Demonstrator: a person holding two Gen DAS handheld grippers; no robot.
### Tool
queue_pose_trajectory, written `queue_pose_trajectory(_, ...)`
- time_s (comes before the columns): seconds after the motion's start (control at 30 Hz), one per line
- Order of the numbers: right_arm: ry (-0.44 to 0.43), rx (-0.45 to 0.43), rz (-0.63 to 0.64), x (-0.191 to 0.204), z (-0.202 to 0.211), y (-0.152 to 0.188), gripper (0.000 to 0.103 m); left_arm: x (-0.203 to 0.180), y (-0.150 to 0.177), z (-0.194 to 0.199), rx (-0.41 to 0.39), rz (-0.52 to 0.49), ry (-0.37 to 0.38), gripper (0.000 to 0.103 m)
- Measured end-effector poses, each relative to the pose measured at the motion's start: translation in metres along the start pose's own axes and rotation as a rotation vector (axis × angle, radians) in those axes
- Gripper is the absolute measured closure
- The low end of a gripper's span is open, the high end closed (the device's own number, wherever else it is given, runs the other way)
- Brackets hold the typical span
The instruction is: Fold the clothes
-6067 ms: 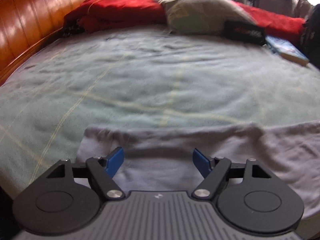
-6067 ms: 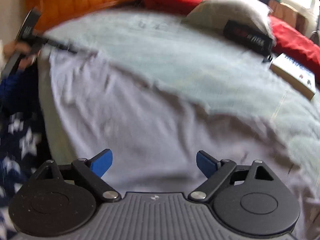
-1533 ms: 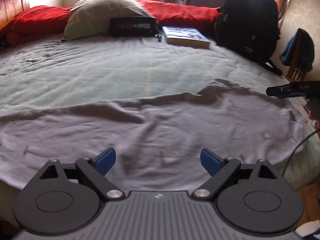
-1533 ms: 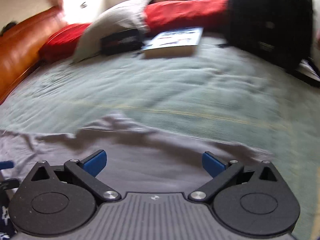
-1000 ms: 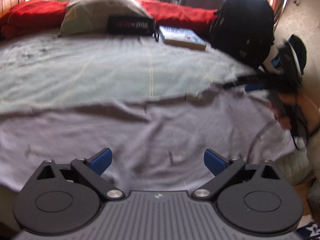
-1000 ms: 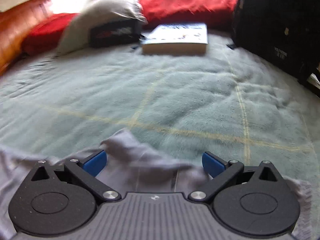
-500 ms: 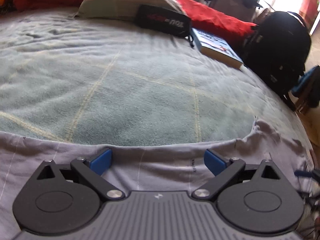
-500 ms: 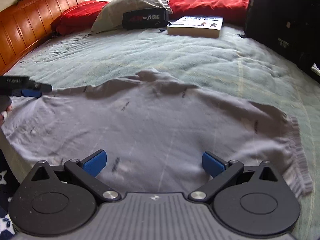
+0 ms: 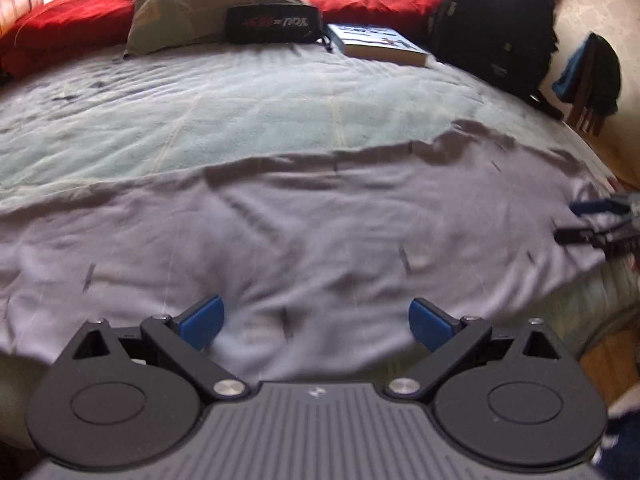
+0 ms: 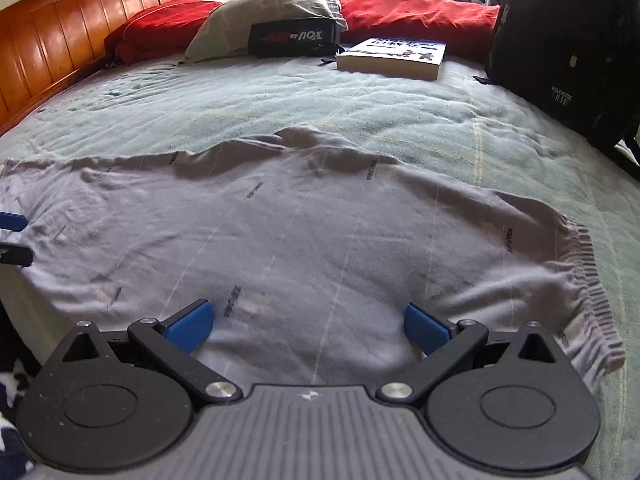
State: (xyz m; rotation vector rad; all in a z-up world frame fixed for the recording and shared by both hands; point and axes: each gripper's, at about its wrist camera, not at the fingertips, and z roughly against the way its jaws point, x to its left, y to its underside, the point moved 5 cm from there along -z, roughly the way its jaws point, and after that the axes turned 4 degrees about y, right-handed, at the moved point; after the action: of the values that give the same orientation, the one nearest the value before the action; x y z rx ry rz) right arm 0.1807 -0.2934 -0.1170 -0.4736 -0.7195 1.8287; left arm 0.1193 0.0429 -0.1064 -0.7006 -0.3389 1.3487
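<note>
A grey garment (image 10: 304,240) lies spread flat along the near edge of the bed (image 10: 280,104). Both tongs, left (image 9: 316,320) and right (image 10: 306,322), hover spread apart above it, gripping nothing (soft, limp cloth, best pinched at a hem corner).

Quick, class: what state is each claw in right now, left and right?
Left claw: open, holding nothing, above the grey garment.
Right claw: open, holding nothing, above the same garment.
</note>
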Motion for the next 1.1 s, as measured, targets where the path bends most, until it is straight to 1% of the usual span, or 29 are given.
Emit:
queue_pose_trajectory(0.03, -0.002, -0.001, -0.003, -0.001, 0.002, 0.001, 0.0, -0.002, 0.0, 0.004, 0.002, 0.0, 0.0, 0.004)
queue_pose_trajectory(0.1, -0.006, -0.004, -0.007, -0.002, 0.005, 0.001, 0.0, -0.004, -0.007, 0.01, -0.023, -0.008, -0.02, 0.004)
queue_pose_trajectory(0.23, -0.01, -0.014, -0.02, 0.001, 0.008, -0.007, 0.0, -0.016, -0.026, 0.004, -0.034, -0.038, -0.069, 0.004)
queue_pose_trajectory(0.37, 0.007, 0.003, -0.015, 0.006, 0.001, -0.009, 0.0, -0.044, -0.038, -0.012, -0.039, -0.133, -0.153, 0.004)
queue_pose_trajectory(0.47, 0.028, 0.006, -0.007, 0.009, -0.004, -0.006, 0.0, -0.064, -0.04, -0.027, -0.042, -0.165, -0.152, 0.004)
queue_pose_trajectory(0.57, 0.034, -0.001, 0.0, 0.009, -0.004, -0.005, 0.0, -0.075, -0.032, -0.046, -0.009, -0.166, -0.15, 0.004)
queue_pose_trajectory(0.6, 0.03, -0.002, -0.002, 0.008, -0.004, -0.004, 0.0, -0.075, -0.028, -0.047, -0.017, -0.157, -0.152, 0.004)
queue_pose_trajectory(0.67, 0.029, -0.005, 0.009, 0.008, -0.002, 0.0, 0.0, -0.074, -0.021, -0.047, -0.042, -0.133, -0.157, 0.002)
queue_pose_trajectory(0.77, 0.019, -0.016, 0.031, 0.006, 0.008, 0.007, 0.0, -0.073, -0.017, -0.037, -0.062, -0.109, -0.165, 0.002)
queue_pose_trajectory(0.83, -0.015, -0.056, 0.024, 0.0, 0.025, 0.011, 0.0, -0.074, -0.017, -0.029, -0.082, -0.118, -0.189, 0.002)
queue_pose_trajectory(0.87, -0.017, -0.084, 0.016, -0.005, 0.034, 0.013, 0.0, -0.075, -0.016, -0.027, -0.089, -0.116, -0.192, 0.002)
queue_pose_trajectory(0.9, 0.004, -0.104, 0.011, -0.012, 0.04, 0.014, 0.0, -0.076, -0.016, -0.027, -0.093, -0.113, -0.186, 0.002)
queue_pose_trajectory(0.93, 0.028, -0.104, -0.001, -0.02, 0.042, 0.017, 0.0, -0.077, -0.016, -0.027, -0.095, -0.111, -0.178, 0.002)
queue_pose_trajectory(1.0, 0.086, -0.061, -0.037, -0.039, 0.036, 0.027, 0.0, -0.08, -0.014, -0.029, -0.095, -0.111, -0.168, 0.002)
queue_pose_trajectory(1.03, 0.103, -0.032, -0.062, -0.048, 0.032, 0.034, 0.0, -0.082, -0.012, -0.031, -0.09, -0.116, -0.166, 0.002)
queue_pose_trajectory(1.07, 0.102, -0.02, -0.08, -0.054, 0.031, 0.041, 0.0, -0.083, -0.011, -0.032, -0.086, -0.121, -0.171, 0.002)
queue_pose_trajectory(1.1, 0.102, -0.031, -0.079, -0.055, 0.035, 0.044, 0.0, -0.083, -0.009, -0.033, -0.084, -0.122, -0.176, 0.002)
